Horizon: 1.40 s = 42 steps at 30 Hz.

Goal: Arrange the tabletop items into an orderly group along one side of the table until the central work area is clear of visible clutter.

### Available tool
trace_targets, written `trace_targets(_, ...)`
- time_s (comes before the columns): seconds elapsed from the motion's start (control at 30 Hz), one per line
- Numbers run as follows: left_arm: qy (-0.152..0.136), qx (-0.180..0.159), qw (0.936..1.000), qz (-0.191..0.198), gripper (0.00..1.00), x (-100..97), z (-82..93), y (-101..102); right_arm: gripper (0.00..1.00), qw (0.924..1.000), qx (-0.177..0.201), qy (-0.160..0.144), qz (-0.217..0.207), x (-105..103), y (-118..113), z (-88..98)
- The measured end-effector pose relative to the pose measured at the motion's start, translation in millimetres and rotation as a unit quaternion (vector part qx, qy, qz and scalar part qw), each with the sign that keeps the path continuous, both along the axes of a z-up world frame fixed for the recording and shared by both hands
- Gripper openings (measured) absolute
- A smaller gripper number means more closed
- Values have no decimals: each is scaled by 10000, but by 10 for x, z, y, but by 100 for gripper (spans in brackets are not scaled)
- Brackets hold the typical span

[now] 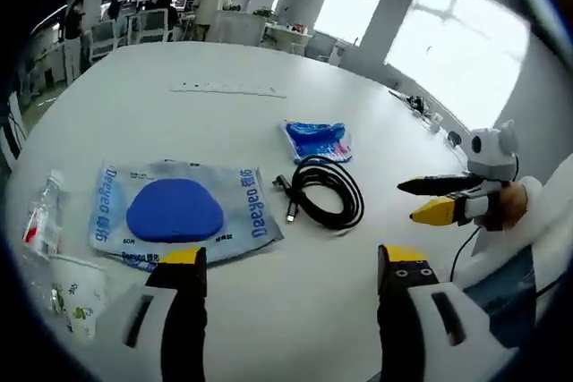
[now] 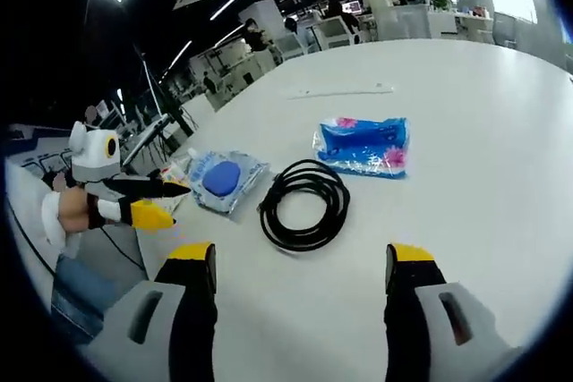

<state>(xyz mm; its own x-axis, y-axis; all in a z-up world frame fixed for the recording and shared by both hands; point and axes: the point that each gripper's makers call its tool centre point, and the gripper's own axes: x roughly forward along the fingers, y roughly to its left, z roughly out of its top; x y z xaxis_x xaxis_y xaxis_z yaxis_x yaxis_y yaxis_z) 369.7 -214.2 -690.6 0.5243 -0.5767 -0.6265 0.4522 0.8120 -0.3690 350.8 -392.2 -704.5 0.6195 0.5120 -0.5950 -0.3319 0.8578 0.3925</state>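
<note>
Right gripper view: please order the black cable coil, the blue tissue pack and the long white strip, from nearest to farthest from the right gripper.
1. Black cable coil, just ahead of the right gripper.
2. Blue tissue pack, beyond the coil, toward the right.
3. Long white strip, far across the table.

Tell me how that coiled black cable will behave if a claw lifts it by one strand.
The black cable lies in loose loops with no visible tie, so it would probably sag and uncoil when lifted. Its free end with the plug likely dangles. Pushed across the smooth white table, it should slide but deform.
</note>
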Motion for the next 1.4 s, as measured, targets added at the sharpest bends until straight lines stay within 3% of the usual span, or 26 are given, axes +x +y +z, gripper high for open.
trace_targets(0.3,120,154,9997,165,77,-94,-72,182,75,9999,124,74,-82,-83,-61,6)
trace_targets(0.77,105,158,9996,199,76,-41,-49,251,72,9997,116,232,19,-108,-3,-47)
trace_targets(0.9,78,185,9996,205,75,1,-24,350,70,9995,109,261,118,-105,44,-36)
trace_targets(1.17,10,516,9978,428,71,218,-9,834,63,9987,212,253,376,9,230,35)
trace_targets(1.27,26,747,9960,498,71,314,-51,1056,62,9983,302,212,460,61,348,88)
trace_targets(1.4,61,813,9946,635,68,468,-42,1277,57,9964,391,254,708,126,564,133)
